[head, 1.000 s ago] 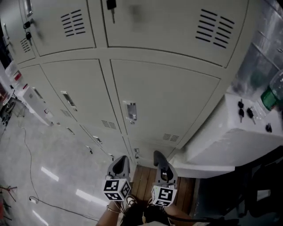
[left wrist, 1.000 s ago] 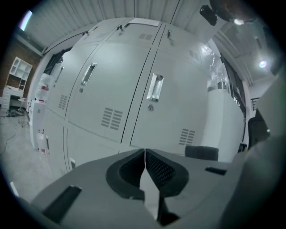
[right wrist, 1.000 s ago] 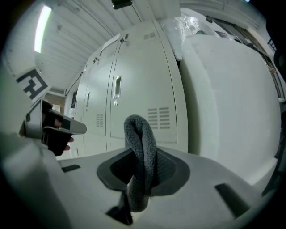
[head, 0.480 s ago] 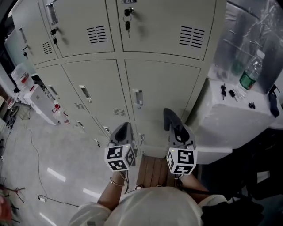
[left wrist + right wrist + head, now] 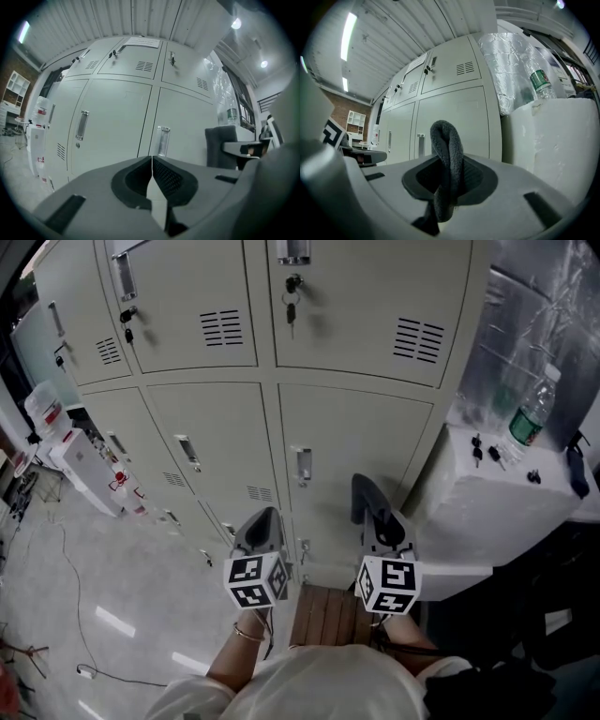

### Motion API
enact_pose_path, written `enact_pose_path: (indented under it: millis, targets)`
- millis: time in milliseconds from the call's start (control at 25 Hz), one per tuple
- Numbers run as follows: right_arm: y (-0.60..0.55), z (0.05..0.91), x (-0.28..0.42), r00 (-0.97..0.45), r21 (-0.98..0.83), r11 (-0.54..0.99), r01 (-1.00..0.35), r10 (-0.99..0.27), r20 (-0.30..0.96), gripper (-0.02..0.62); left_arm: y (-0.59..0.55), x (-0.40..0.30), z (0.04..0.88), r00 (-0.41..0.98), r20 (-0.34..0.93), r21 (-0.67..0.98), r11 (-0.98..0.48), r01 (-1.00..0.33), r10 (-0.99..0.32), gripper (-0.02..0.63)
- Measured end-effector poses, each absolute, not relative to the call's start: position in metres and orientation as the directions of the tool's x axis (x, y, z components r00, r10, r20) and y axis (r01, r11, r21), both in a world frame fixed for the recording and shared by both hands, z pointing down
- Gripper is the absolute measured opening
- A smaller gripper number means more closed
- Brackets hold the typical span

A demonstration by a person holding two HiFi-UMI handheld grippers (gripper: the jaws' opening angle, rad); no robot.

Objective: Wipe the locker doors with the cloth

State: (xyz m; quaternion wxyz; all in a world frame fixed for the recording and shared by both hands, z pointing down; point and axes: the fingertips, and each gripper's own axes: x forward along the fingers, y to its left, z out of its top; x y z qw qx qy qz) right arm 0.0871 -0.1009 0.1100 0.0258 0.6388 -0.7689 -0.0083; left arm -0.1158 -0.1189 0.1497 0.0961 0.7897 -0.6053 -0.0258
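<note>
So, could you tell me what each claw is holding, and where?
The right claw pinches the cloth at a fold, its loop poking out. The left claw is shut and empty.

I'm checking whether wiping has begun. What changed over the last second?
Both the left gripper and the right gripper came up and moved apart in the head view, which itself shifted. Nothing was taken or let go: the right stays shut on the cloth, the left is shut and empty, neither touching the lockers.

legible text: none | bottle label [image 5: 525, 425]: print too small | sheet [image 5: 140, 42] on locker [image 5: 112, 126]: unreadable
</note>
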Motion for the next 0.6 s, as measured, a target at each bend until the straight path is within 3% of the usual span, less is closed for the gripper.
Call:
enact_pose_path:
  millis: [600]
  targets:
    - [-0.101, 0.118, 0.100, -0.157, 0.043, 0.159, -0.986, -0.986, 0.047, 0.063, -0.117, -0.115, 0.148, 0.263, 0.071, 0.186, -0.247, -0.951, -0.962, 0.011]
